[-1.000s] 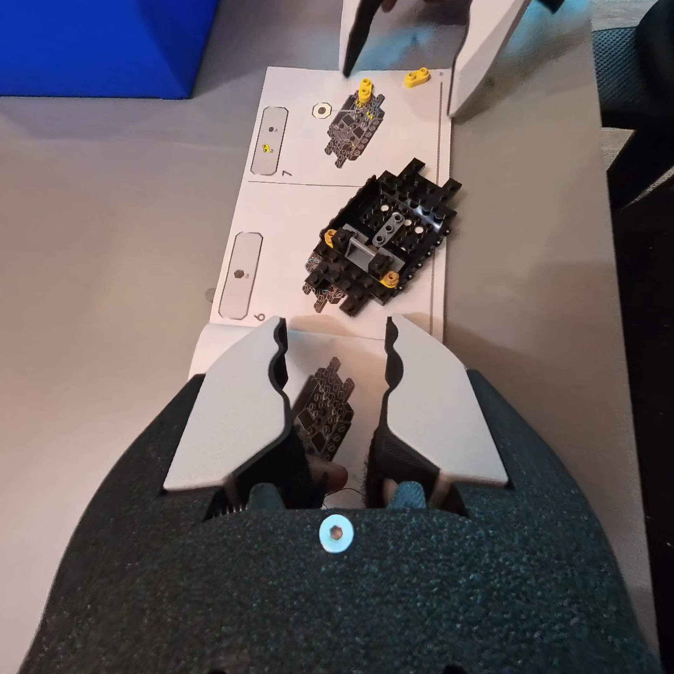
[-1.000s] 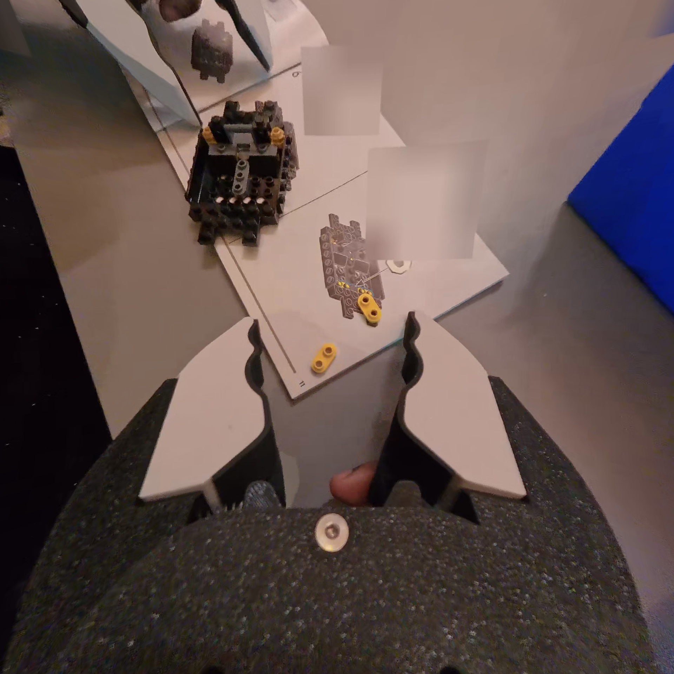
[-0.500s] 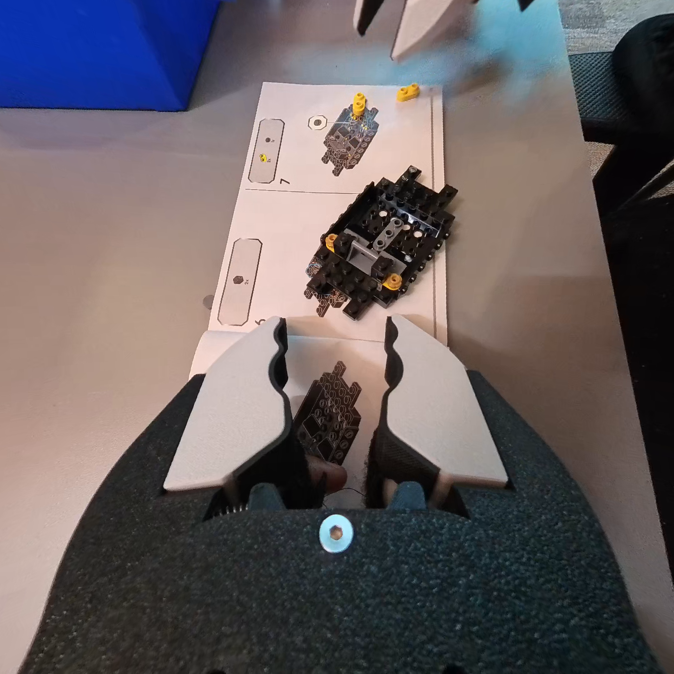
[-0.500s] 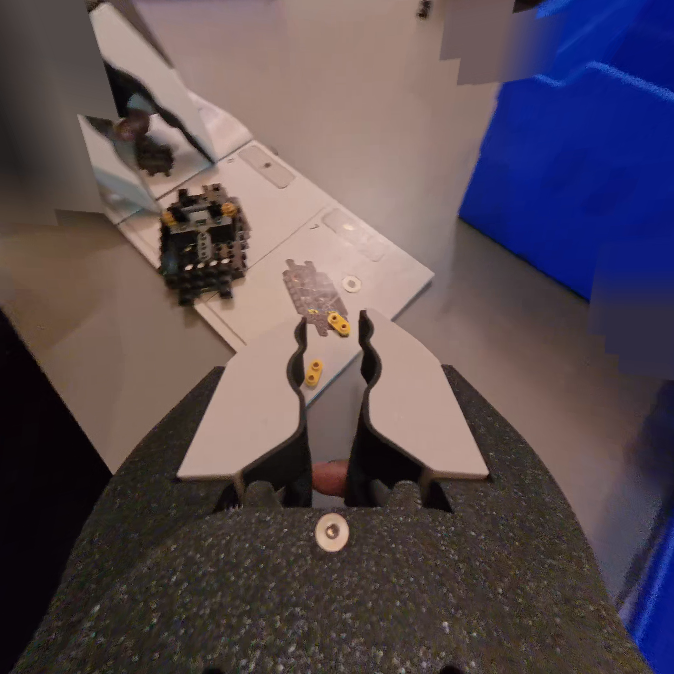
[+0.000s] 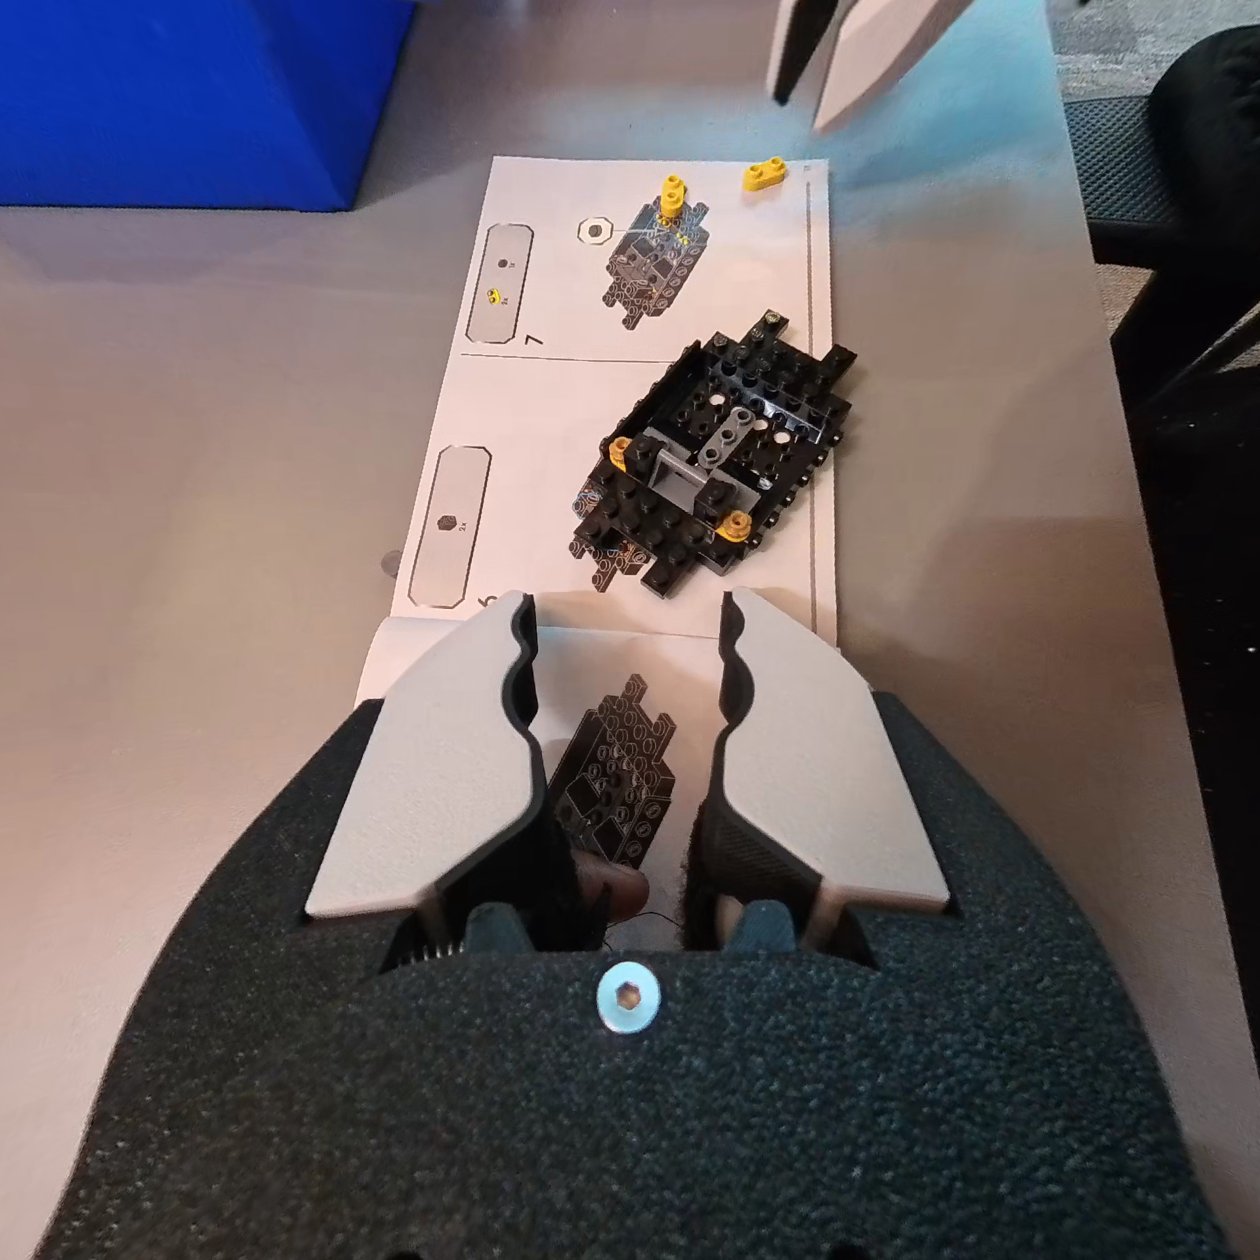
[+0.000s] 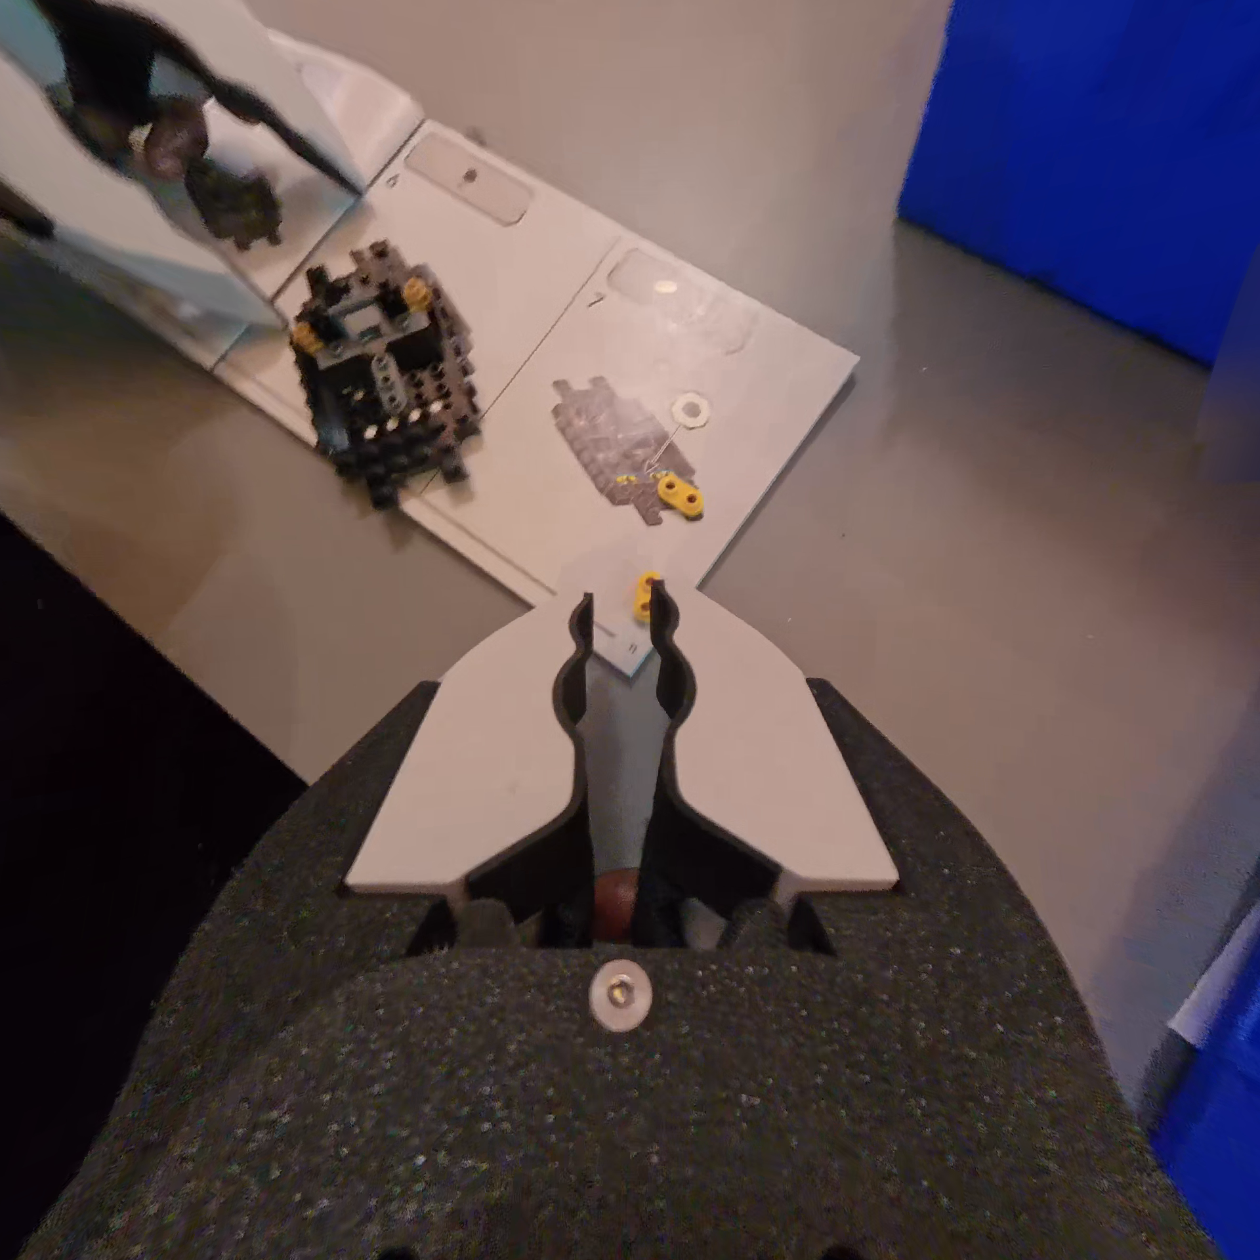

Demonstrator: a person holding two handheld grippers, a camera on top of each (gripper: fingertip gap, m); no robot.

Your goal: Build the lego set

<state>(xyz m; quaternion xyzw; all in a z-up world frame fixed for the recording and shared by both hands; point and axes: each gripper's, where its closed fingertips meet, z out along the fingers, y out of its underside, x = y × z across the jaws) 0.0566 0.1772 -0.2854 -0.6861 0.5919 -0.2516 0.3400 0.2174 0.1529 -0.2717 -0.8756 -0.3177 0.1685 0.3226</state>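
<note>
— Where's the build?
— The black lego chassis (image 5: 716,470) sits mid-frame on the instruction booklet (image 5: 538,423); my left gripper (image 5: 627,613) is released below it.
— Your right?
— My right gripper (image 6: 619,600) is nearly clenched, empty, over a yellow plate (image 6: 644,594).

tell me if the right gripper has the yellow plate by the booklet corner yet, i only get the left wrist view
observer: No. The right gripper is empty; the plate lies on the booklet just past its tips.
operator: lined up on it at least
observer: Not quite. The plate sits ahead of the finger on the picture's right, partly hidden by it, not in line with the gap.
operator: gap wide enough
observer: The jaws stand only narrowly apart, so probably tight for the plate.
</note>
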